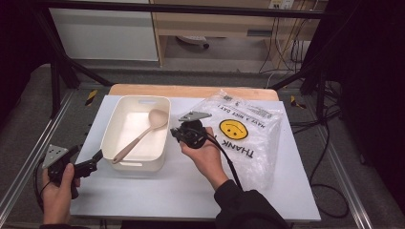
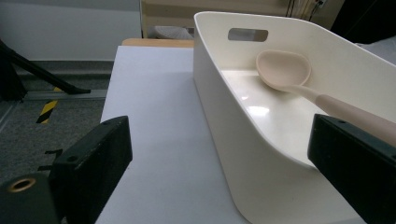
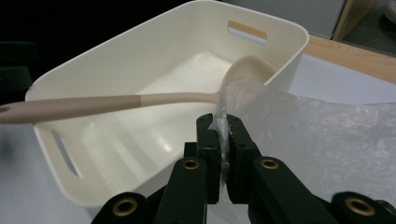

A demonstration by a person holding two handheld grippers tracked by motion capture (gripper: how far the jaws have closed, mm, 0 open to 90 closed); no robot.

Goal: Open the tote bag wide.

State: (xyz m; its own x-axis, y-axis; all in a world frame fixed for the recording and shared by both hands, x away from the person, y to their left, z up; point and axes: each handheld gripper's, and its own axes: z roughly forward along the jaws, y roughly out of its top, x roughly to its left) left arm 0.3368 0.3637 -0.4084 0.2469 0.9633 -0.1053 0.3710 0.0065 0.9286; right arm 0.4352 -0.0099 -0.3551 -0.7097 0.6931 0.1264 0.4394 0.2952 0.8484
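White table (image 1: 191, 191) with bin (image 1: 125, 125), plastic bag (image 1: 253, 138)

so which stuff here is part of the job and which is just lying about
In the job:
- plastic bag, edge pinched in the right hand-held gripper
- spoon
- cream bin holding the spoon
- left hand-held gripper, open beside the bin

Lying about:
- cables on the floor

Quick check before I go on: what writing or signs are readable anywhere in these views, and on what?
"THANK" in big black letters: on the clear plastic bag.
"HAVE A NICE DAY!" in a smaller line: same bag, past the yellow smiley face.
Small print near the bag's far edge: too small to read.
White bin and spoon: no text.
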